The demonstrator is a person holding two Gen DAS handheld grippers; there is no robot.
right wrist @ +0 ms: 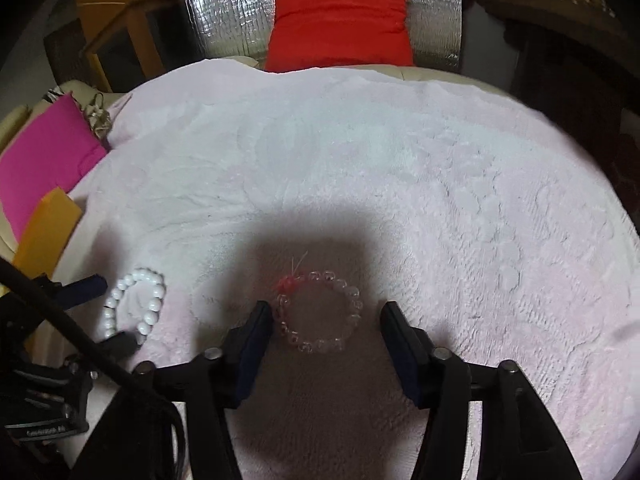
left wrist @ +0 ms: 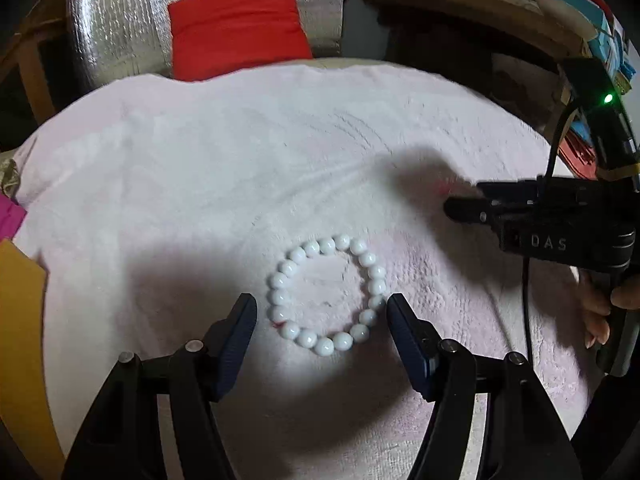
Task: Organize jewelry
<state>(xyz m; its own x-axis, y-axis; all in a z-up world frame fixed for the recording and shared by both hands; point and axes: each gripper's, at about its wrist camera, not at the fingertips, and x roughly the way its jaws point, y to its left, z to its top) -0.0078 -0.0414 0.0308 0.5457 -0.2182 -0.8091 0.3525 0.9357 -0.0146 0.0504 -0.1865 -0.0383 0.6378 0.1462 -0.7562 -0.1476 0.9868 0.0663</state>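
On a pale pink fluffy towel [left wrist: 240, 168], the left hand-held gripper [left wrist: 321, 310] spreads apart around a white round-bead bracelet [left wrist: 327, 294]; the right hand-held gripper [right wrist: 326, 314], likewise apart, flanks a clear bead bracelet [right wrist: 320, 312].

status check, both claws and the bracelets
Left claw open around white bracelet. Right claw open around clear bracelet. Both flat on towel, nothing blocking.

A pale pink fluffy towel [right wrist: 400, 152] covers the surface. On it lie a white bead bracelet [left wrist: 326, 294] to the left and a clear bead bracelet [right wrist: 320, 312] with a red knot to its right, well apart, both near.
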